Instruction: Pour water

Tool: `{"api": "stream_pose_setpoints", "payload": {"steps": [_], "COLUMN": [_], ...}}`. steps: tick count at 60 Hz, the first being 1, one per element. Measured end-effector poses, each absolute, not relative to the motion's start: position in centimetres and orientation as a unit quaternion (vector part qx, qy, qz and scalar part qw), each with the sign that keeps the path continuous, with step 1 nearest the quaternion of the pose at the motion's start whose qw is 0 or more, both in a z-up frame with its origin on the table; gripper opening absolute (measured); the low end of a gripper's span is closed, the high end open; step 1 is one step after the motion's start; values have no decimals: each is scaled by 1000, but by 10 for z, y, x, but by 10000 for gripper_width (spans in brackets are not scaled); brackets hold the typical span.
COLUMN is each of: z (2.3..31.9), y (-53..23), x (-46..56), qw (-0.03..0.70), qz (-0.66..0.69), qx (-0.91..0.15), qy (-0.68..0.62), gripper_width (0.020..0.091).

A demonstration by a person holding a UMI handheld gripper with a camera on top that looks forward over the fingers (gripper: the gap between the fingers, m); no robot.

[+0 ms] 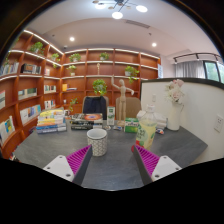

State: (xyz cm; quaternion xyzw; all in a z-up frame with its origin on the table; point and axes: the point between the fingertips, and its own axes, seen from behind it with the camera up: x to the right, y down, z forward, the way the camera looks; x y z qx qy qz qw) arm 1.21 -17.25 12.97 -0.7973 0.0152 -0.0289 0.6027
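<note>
A white cup (97,141) stands upright on the grey table (115,165), just ahead of my left finger. A pale yellow-green bottle (148,128) with a white cap stands on the table beyond my right finger. My gripper (112,160) is open, with bare table between its magenta pads (78,158). It holds nothing and touches neither the cup nor the bottle.
Stacked books (50,121) lie at the table's far left. Small boxes and items (118,124) sit along the far edge. A wooden figure (122,98) stands behind them. A white partition (190,108) with flowers rises at the right. Wooden bookshelves (30,80) line the walls.
</note>
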Motion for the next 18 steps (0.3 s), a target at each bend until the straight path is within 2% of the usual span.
{"api": "stream_pose_setpoints", "payload": {"steps": [18], "z": [151], "y": [-190], "x": [-18], "qw": [622], "qz": [-24], "qx": [-782], "qy": [-10], "gripper_width": [841]}}
